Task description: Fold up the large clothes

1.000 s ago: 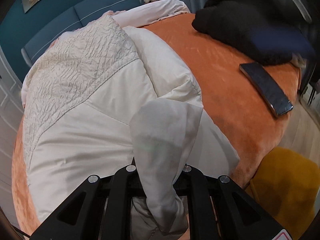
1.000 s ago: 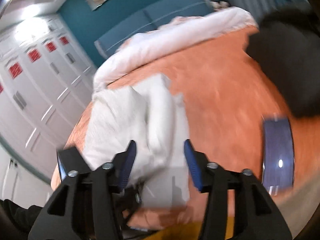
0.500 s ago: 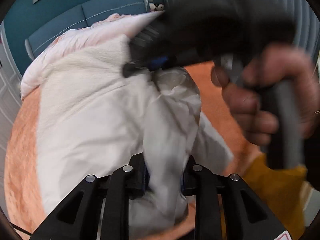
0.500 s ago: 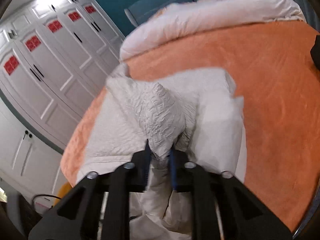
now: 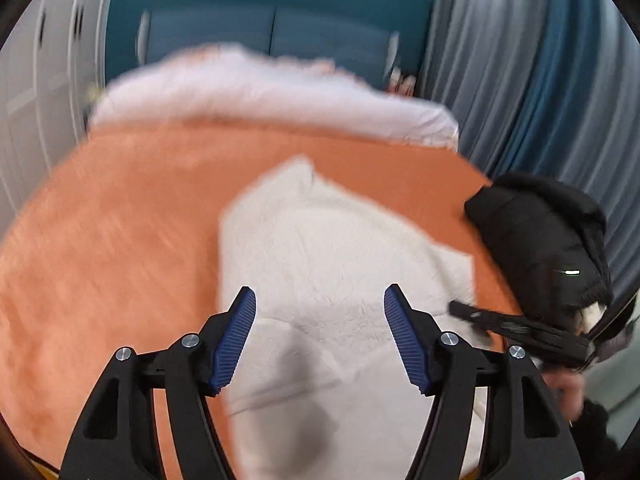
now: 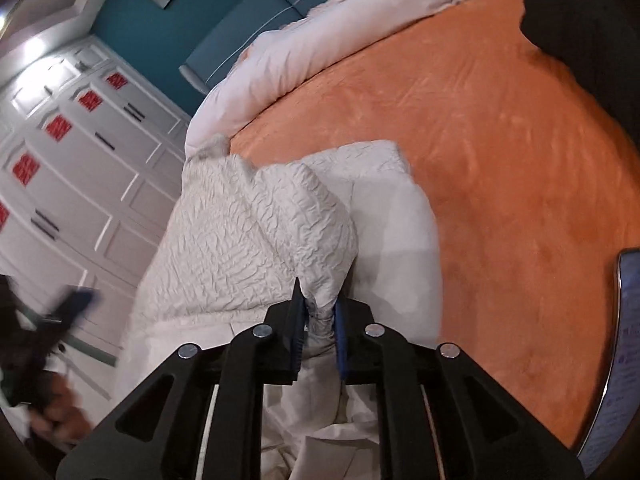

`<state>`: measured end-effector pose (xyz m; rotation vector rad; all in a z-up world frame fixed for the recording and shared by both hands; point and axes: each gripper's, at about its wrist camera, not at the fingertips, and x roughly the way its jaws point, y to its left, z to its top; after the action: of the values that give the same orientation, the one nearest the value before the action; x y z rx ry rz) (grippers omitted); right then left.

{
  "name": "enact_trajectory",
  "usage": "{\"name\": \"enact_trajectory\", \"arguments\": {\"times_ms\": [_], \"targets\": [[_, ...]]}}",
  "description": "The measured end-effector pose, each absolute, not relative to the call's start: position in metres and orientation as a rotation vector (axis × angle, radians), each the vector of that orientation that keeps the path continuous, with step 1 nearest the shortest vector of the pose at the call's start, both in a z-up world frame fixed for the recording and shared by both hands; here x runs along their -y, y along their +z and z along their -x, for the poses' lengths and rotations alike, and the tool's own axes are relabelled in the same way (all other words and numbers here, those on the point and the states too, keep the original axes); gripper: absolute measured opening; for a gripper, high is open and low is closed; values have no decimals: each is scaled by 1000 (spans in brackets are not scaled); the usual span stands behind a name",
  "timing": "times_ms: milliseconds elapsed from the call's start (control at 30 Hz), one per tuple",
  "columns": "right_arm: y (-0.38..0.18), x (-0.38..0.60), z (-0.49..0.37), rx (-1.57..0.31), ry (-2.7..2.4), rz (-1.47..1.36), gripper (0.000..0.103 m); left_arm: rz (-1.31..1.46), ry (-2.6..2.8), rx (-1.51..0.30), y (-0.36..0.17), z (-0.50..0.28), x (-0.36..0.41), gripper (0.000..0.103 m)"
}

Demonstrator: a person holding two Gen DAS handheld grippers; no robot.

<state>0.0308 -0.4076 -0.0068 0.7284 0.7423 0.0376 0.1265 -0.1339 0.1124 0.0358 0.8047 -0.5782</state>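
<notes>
Writing: none legible. Your right tongs (image 6: pixel 318 320) clench the white garment (image 6: pixel 256 232); your left tongs (image 5: pixel 320 332) are opening, nothing between. Orange bed (image 6: pixel 500 140) lies bare rightward.

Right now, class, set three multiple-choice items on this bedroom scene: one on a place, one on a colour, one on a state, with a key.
1. Where does the black jacket lie?
A. on the white garment
B. on the orange bedspread, beside the white garment
C. on the floor

2. What colour are the gripper pads?
A. blue
B. red
C. yellow

3. What is the right gripper doing?
A. hanging free with nothing in it
B. clamping the phone
C. clamping a fold of the white garment

Key: B, it lies near the curtain side, apart from the garment; A, ribbed blue faces; C, crinkled cloth is pinched between its pads.
</notes>
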Motion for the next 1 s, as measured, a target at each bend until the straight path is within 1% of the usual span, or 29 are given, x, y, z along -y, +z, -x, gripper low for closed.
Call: {"name": "enact_trajectory", "arguments": {"times_ms": [67, 133, 267, 333, 433, 533, 567, 600, 667, 800, 1000], "targets": [[11, 398, -27, -735, 27, -671, 13, -70, -565, -871, 86, -139, 155, 63], [28, 388, -23, -733, -16, -610, 13, -113, -520, -857, 69, -139, 165, 64], [74, 358, -7, -680, -161, -421, 13, -123, -485, -836, 59, -135, 172, 64], [85, 353, -5, -653, -154, -393, 13, -123, -480, -838, 58, -138, 174, 64], [91, 344, -29, -660, -131, -378, 13, -136, -470, -831, 54, -138, 181, 64], [70, 355, -65, -712, -187, -413, 11, -150, -458, -826, 51, -138, 185, 65], [58, 361, -75, -735, -209, -428, 9, -152, -454, -826, 50, -136, 186, 65], [45, 366, -82, -756, -228, -441, 2, -154, -451, -828, 49, -137, 187, 65], [13, 378, -90, -786, -207, -515, 0, -156, -451, -833, 45, -140, 188, 65], [-19, 387, -82, -773, -170, -615, 0, -174, -444, -823, 38, -140, 194, 66], [-42, 387, -79, -754, -159, -652, 0, -199, -428, -786, 27, -137, 200, 67]]}}
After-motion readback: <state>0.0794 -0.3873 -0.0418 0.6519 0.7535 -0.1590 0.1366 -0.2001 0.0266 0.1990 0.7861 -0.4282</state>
